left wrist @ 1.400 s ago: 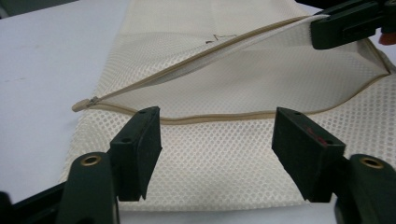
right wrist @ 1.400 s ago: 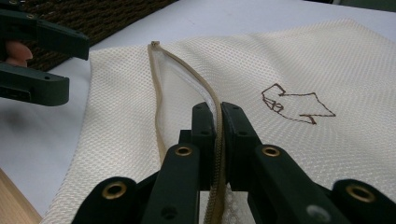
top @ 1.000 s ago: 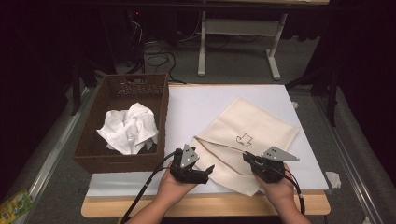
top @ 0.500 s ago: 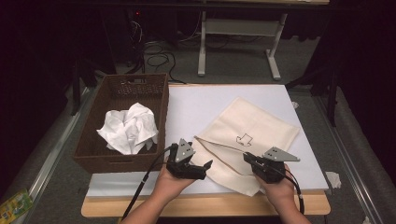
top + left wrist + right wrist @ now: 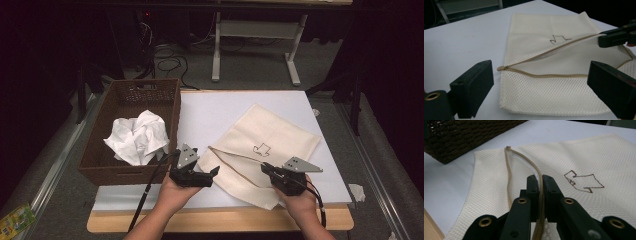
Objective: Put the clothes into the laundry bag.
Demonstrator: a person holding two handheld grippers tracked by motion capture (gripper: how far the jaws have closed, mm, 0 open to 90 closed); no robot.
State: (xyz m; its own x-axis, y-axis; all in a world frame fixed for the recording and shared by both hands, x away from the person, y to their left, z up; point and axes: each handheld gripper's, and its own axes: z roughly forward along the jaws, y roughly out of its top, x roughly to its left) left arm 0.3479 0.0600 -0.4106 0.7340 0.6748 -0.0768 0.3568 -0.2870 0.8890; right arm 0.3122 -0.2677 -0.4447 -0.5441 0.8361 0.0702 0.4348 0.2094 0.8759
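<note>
Mesh laundry bag (image 5: pixel 265 150), cream with a hand-drawn arrow outline (image 5: pixel 261 148) and no readable writing, lies unzipped on the white bench (image 5: pixel 220 110). Right gripper (image 5: pixel 540 182) jaws pinch its upper zipper edge (image 5: pixel 534 167); left gripper (image 5: pixel 541 85) jaws stand wide, empty, just beside its corner. Wicker basket (image 5: pixel 170 120) holds crumpled white cloth (image 5: pixel 137 137); dark room beyond.

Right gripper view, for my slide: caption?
Right tool clamps the upper zipper edge of the open cream mesh bag.
</note>
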